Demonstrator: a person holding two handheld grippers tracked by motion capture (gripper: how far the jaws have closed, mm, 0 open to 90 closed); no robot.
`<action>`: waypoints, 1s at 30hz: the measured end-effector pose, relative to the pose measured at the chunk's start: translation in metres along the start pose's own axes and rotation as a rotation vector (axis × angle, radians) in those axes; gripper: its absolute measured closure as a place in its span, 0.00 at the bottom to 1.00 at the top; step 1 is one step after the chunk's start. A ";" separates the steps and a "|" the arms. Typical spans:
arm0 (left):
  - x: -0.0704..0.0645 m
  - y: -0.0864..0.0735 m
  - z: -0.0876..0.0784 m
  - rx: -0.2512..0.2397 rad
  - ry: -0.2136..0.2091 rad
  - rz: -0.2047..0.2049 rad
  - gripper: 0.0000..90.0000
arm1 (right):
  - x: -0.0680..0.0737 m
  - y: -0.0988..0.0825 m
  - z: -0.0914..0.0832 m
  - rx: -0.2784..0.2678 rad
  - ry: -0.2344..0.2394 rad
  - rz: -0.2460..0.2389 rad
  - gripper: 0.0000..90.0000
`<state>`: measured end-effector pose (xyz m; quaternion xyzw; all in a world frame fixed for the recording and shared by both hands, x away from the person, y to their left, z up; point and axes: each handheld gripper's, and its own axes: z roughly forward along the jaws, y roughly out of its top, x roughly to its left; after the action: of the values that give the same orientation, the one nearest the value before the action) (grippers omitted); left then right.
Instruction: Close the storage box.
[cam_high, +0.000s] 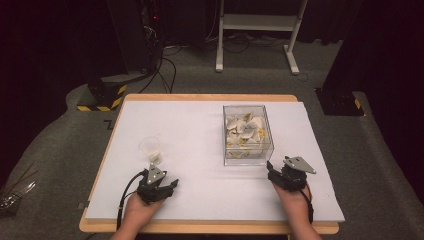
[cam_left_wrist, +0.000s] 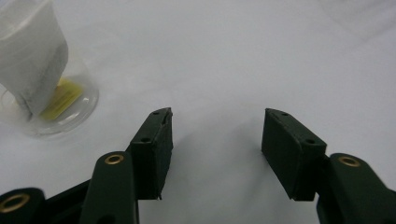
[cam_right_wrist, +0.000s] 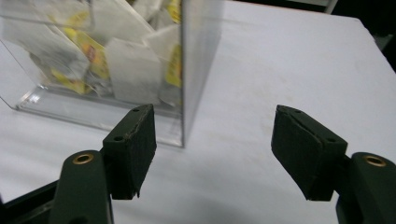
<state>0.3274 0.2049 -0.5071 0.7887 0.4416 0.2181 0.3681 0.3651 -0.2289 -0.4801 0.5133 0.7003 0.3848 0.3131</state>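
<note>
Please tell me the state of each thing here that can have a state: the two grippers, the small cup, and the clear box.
Left gripper: open, nothing between its fingers, beside the cup.
Right gripper: open, holding nothing, near the box's corner.
Plastic cup: upright on the table, one tea bag inside.
Clear box: upright, open at the top, holding many tea bags.

- The left hand (cam_high: 141, 207) comes in from the bottom edge and holds the left gripper (cam_high: 159, 186) low over the table, jaws pointing forward.
- Its jaws stand wide apart with nothing between the pads (cam_left_wrist: 159, 140).
- The right hand (cam_high: 295, 197) holds the right gripper (cam_high: 280, 175), angled slightly left.
- Its jaws are parted, gripping nothing; pads (cam_right_wrist: 137, 140) bare.
</note>
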 end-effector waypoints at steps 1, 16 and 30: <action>0.000 0.000 0.000 0.000 0.001 0.001 0.48 | -0.004 -0.003 -0.002 0.005 -0.003 0.000 0.35; 0.000 0.000 0.001 0.010 -0.001 0.004 0.47 | -0.037 -0.033 -0.018 0.135 -0.053 -0.035 0.35; 0.001 0.000 0.001 0.016 -0.017 -0.008 0.44 | -0.041 -0.034 -0.011 0.214 0.016 -0.015 0.36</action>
<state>0.3286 0.2054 -0.5076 0.7914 0.4434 0.2065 0.3665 0.3508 -0.2771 -0.5021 0.5355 0.7438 0.3095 0.2535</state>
